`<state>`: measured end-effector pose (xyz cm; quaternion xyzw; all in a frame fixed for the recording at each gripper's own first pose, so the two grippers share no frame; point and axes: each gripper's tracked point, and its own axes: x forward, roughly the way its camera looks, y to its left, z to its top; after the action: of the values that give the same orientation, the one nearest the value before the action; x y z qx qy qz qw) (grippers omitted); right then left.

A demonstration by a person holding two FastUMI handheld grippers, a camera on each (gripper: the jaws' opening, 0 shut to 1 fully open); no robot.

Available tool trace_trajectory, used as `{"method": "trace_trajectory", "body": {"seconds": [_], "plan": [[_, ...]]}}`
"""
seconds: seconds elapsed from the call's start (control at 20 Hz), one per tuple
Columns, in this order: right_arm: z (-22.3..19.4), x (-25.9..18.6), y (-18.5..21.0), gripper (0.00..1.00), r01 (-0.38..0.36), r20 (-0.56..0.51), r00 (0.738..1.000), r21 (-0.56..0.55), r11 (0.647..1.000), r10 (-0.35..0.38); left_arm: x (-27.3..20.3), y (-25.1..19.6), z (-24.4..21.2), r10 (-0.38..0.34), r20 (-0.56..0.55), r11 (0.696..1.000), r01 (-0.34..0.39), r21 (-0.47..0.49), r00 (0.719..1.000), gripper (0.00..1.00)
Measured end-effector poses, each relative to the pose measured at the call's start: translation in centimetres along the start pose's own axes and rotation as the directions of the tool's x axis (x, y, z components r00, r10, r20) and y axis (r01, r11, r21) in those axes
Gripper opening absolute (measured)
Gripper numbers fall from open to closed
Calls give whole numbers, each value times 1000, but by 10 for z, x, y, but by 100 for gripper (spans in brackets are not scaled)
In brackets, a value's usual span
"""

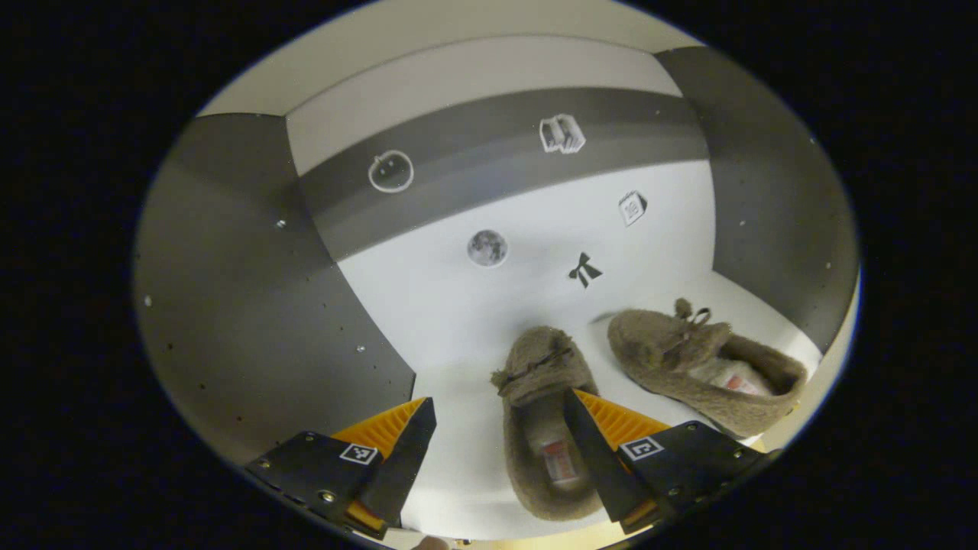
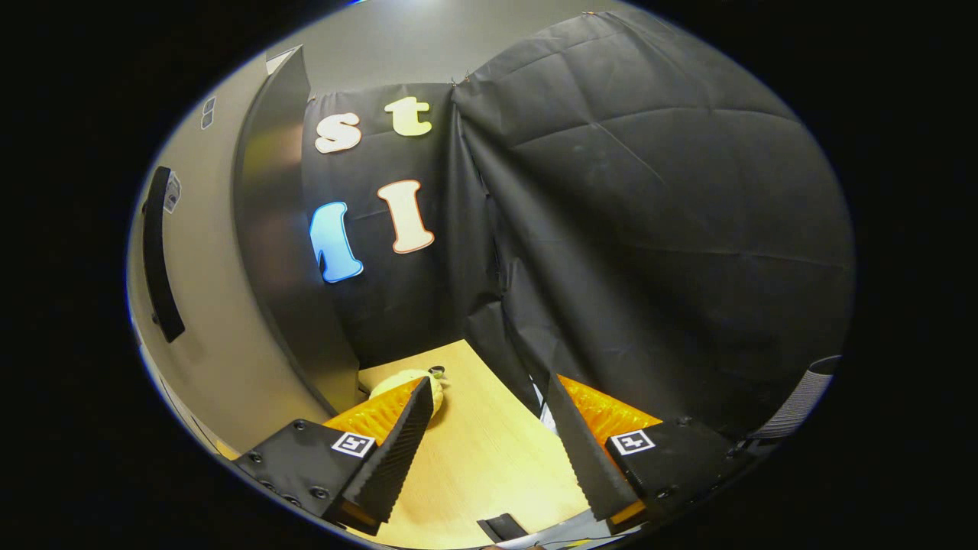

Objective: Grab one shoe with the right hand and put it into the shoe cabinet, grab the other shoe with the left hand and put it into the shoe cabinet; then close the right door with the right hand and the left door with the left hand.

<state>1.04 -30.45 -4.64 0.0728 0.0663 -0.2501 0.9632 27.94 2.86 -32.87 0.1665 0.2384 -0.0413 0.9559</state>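
Two fuzzy brown slippers lie on the white floor of the shoe cabinet point(image 1: 458, 305) in the left gripper view. One slipper point(image 1: 546, 428) points away from me just ahead, its heel end partly behind my right finger. The other slipper point(image 1: 707, 367) lies to its right, angled, near the grey side wall. My left gripper point(image 1: 497, 409) is open inside the cabinet, and nothing is pressed between its fingers. In the right gripper view, the right gripper point(image 2: 489, 401) is open and empty over a wooden table point(image 2: 481, 451), beside the open cabinet door point(image 2: 221, 328) with its dark handle point(image 2: 162, 252).
The cabinet's grey side walls point(image 1: 244, 305) close in left and right, and its back panel carries small stickers point(image 1: 487, 247). In the right gripper view, a pale yellow object point(image 2: 405, 386) sits on the table behind my left finger, with black cloth point(image 2: 649, 229) behind it.
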Motion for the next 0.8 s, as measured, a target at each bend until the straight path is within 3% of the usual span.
{"method": "trace_trajectory", "body": {"seconds": [0.05,0.15,0.2,0.25,0.35,0.4,0.8], "plan": [[5,1,3,96,-10,5,1000,-4,1000,10,-17,-1,7,-7,32,1000,7,-9,999,98],[16,2,12,92,-33,17,999,-19,999,34,-53,-3,20,-18,94,1000,20,-19,995,98],[23,1,17,96,-47,26,999,-28,999,48,-71,-5,27,-24,129,999,28,-28,991,87],[30,2,22,96,-63,36,997,-37,997,64,-91,-7,31,-28,164,999,35,-39,986,100],[44,2,34,92,-95,53,994,-60,994,98,-124,-6,38,-15,223,998,27,-53,975,100],[51,2,38,92,-107,64,992,-73,992,112,-141,-1,38,11,249,998,4,-61,968,87],[96,-2,56,96,-176,130,974,-94,980,187,-275,3,8,115,426,985,-47,-168,897,100]]}}
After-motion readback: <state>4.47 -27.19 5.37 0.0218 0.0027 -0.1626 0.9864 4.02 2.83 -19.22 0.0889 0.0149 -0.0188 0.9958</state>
